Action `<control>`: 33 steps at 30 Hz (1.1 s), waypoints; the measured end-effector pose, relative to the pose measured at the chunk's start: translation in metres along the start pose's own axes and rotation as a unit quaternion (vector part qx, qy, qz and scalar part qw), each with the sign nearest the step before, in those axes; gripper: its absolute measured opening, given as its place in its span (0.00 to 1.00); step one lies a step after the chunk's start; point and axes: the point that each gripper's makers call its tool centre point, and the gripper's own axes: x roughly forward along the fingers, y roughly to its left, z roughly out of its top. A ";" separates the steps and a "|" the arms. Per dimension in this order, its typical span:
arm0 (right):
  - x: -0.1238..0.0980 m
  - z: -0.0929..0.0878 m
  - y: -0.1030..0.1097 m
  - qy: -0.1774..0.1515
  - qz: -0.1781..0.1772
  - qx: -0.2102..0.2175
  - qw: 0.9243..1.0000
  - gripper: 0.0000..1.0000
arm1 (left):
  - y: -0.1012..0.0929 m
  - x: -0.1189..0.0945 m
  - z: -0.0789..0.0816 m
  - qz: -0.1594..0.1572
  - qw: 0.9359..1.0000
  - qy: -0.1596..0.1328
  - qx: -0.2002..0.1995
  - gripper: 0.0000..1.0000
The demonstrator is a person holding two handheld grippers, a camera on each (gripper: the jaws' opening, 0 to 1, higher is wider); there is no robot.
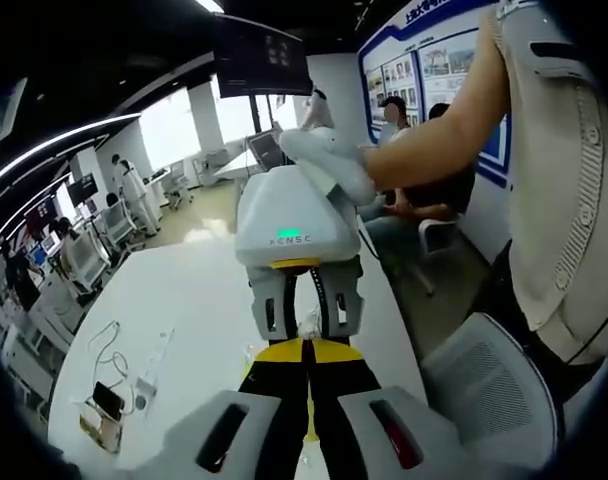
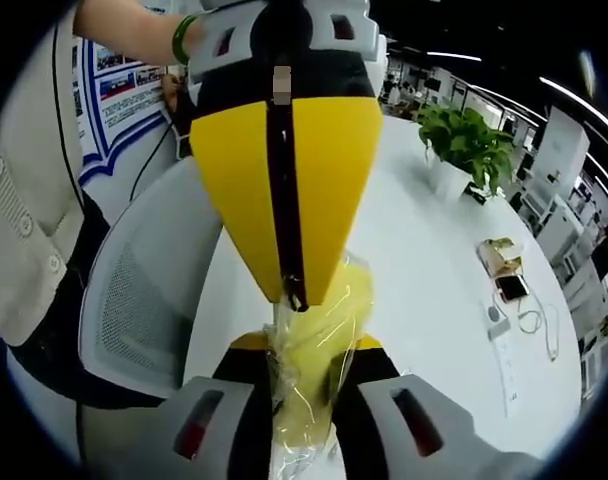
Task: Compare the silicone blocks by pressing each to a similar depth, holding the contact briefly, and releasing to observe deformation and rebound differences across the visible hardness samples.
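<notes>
The soft yellow silicone block in its clear crinkled plastic wrap (image 2: 309, 345) sits pinched between both my claws, above the white tabletop (image 2: 434, 290). In the right gripper view it rises from my right gripper (image 2: 306, 400), whose jaws are clamped on its lower part, and its upper end disappears into the closed yellow tips of my left gripper (image 2: 296, 295), which meets it from the far side. In the left gripper view my left gripper (image 1: 309, 385) has its jaws drawn together, and the right gripper (image 1: 302, 305) faces it just beyond; the block itself is barely visible there.

I judge this sample light and yielding, likely to spring back once released. The glossy film looks slippery and may slide over the silicone, so I'd hold across the broad faces near the middle, not the loose wrap edges, and squeeze gently.

Beyond stand a grey mesh chair (image 2: 144, 310), a potted green plant (image 2: 464, 145) and phones with cables (image 2: 509, 290).
</notes>
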 end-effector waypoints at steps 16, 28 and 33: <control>0.004 0.000 0.001 -0.006 0.003 0.009 1.000 0.20 | 0.003 -0.005 -0.005 0.003 1.000 0.003 -0.003 0.00; 0.008 0.004 0.003 -0.012 -0.001 0.013 1.000 0.26 | 0.002 -0.005 -0.006 0.007 1.000 0.002 -0.014 0.00; 0.007 0.005 0.003 -0.016 -0.004 0.014 1.000 0.28 | 0.000 -0.006 -0.006 0.009 1.000 0.002 -0.016 0.00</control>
